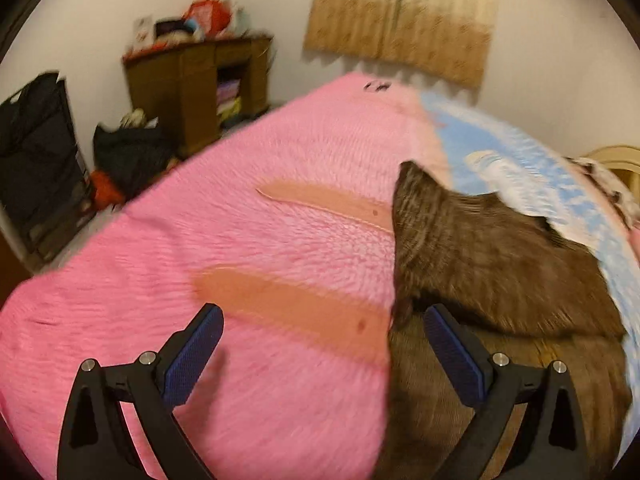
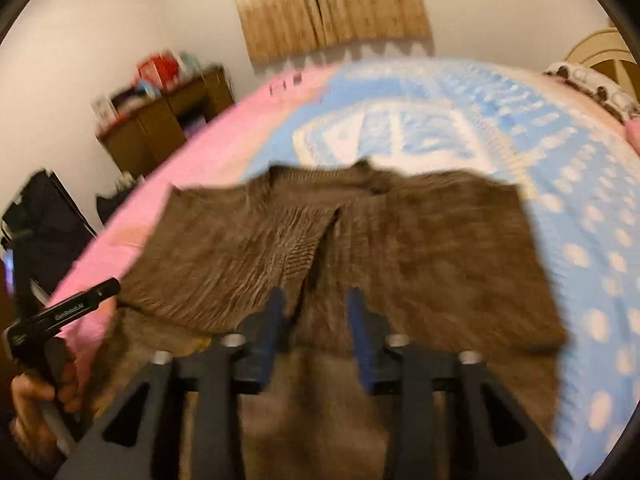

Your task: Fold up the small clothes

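- Blurring softens both wrist views, so the weave and edges of the brown knitted garment are hard to read; its near end runs under the right gripper and out of that picture's bottom edge.
- Right gripper: jaws partly apart, nothing between the blue pads, poised over the garment's middle where one folded flap overlaps the rest.
- Left gripper: jaws spread wide and empty; the left pad is over the pink blanket, the right pad over the garment's edge, though contact cannot be judged.
- At the lower left of the right wrist view, a hand grips the left gripper's black handle, cut off by the frame.
- The garment lies flat across the seam between the pink blanket and the blue patterned cover.
- Beyond the bed, a dark bag stands on the floor, contents unseen.
- Farther off, a wooden cabinet holds folded cloth in an open compartment, with blurred items piled on top.
- A tan curtain hangs on the far wall.
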A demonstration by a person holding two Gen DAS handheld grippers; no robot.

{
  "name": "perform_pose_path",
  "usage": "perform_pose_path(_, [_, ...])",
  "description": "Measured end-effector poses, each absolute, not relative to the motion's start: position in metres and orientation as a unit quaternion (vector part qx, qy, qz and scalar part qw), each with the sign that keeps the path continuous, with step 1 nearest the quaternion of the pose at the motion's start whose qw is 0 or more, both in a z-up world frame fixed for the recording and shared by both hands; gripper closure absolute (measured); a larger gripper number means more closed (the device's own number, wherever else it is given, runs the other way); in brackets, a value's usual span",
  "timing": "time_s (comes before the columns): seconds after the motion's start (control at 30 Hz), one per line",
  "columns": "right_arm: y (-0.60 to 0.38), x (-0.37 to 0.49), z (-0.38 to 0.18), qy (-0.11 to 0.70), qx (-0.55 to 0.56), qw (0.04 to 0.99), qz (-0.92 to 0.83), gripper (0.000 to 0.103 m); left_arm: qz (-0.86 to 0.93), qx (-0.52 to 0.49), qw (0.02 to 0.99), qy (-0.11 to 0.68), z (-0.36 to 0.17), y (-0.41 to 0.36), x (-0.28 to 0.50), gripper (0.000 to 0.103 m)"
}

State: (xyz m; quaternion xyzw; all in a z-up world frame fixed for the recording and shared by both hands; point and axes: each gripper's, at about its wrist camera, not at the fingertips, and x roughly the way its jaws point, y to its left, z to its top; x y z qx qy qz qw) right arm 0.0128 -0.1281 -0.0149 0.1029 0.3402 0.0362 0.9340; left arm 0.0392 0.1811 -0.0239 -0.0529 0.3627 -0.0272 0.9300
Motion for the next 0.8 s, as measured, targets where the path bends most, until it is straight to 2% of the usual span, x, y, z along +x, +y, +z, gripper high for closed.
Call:
perform_pose_path(0.07, [-0.143, -0.037, 0.004, 0.311, 0.09, 0.946, 0.032, 0.035, -0.056, -0.044, 0.931, 0.359, -0.017, 0.198, 0.012, 0.002])
perform_pose_path(0.17, [-0.161, -0.105, 0.019, 0.294, 0.066, 0.953, 0.011, 0.029, -0.1, -0.034, 0.922, 0.373, -0.015, 0.212, -0.025, 0.002])
perform_pose_path(0.3, [-0.181, -0.167, 0.011, 0.32, 0.074, 0.945, -0.007, 0.028, -0.163, -0.027, 0.899, 0.405, -0.028, 0.21, -0.074, 0.002])
perform_pose_path(0.5, [-0.195, -0.217, -0.032, 0.368, 0.127, 0.92, -0.043, 0.028, -0.203, -0.025, 0.868, 0.452, -0.071, 0.199, -0.135, 0.002])
perform_pose_path(0.63, [-0.198, -0.236, -0.057, 0.389, 0.152, 0.907, -0.056, 0.028, -0.216, -0.036, 0.879, 0.424, -0.079, 0.197, -0.17, 0.002])
perform_pose_path(0.8, [-0.196, -0.241, -0.07, 0.417, 0.149, 0.893, -0.075, 0.028, -0.247, -0.032, 0.874, 0.417, -0.077, 0.178, -0.176, 0.002])
